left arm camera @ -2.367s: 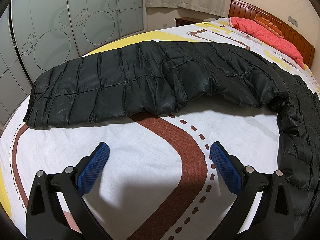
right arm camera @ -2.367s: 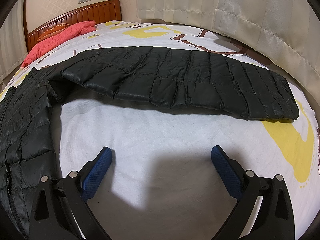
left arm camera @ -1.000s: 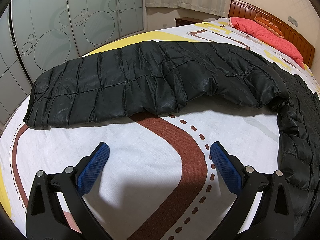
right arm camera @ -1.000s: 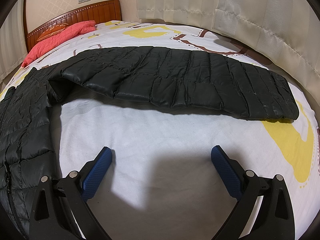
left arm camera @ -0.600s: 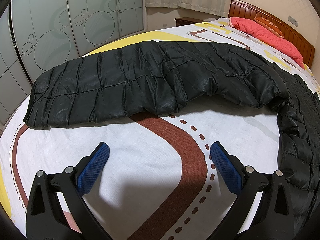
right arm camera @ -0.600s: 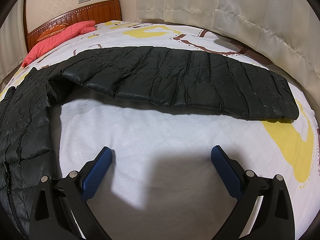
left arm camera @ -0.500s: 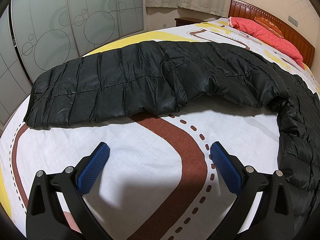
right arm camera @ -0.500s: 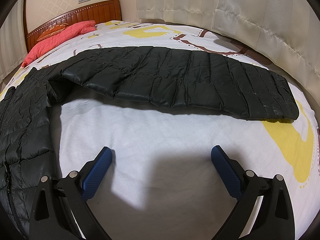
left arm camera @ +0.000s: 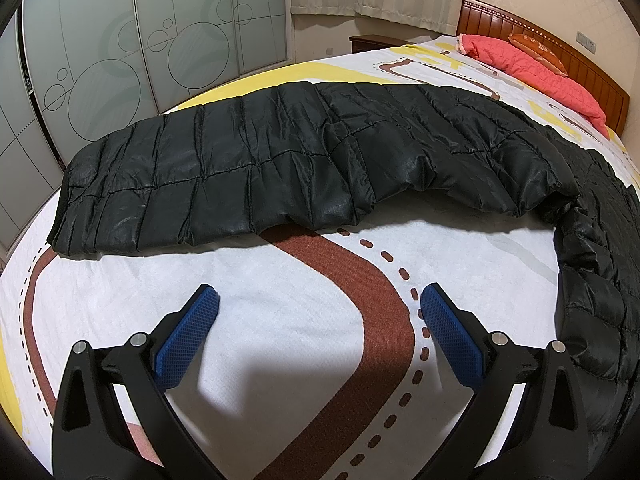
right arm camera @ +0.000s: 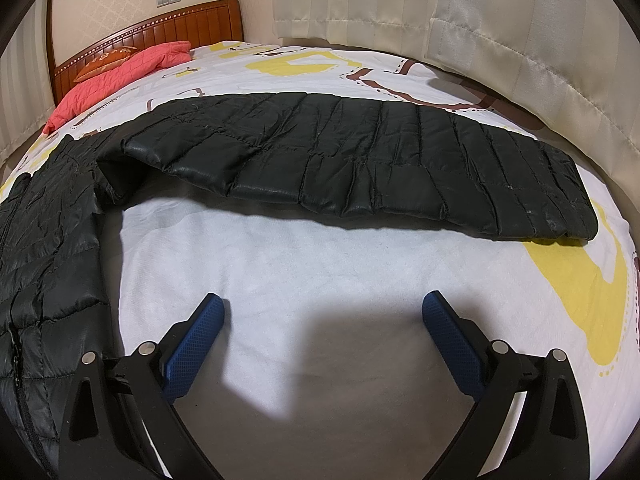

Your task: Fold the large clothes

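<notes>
One black quilted jacket (left arm camera: 304, 168) lies spread flat on the bed (left arm camera: 280, 320), over a white sheet printed with brown and yellow bands. Two sleeves show, one per view. In the left wrist view, one sleeve (left arm camera: 168, 192) stretches toward the bed's left edge, near the frosted wardrobe doors (left arm camera: 120, 52), while the jacket's body runs down the right side of the picture. The left claw (left arm camera: 316, 316) hovers over bare sheet just short of that sleeve, its two blue pads spread wide with nothing between them. At the head of the bed sit one red quilted pillow (left arm camera: 536, 72) and one orange cushion (left arm camera: 536, 48) against the wooden headboard (left arm camera: 560, 56). In the right wrist view, the jacket's body with its zipper (right arm camera: 16, 352) fills the left side, and the other sleeve (right arm camera: 420, 168) reaches toward the bed's right edge beside the cream curtains (right arm camera: 480, 20). The right claw (right arm camera: 324, 320) likewise stands wide apart and empty above plain white sheet, apart from the sleeve.
</notes>
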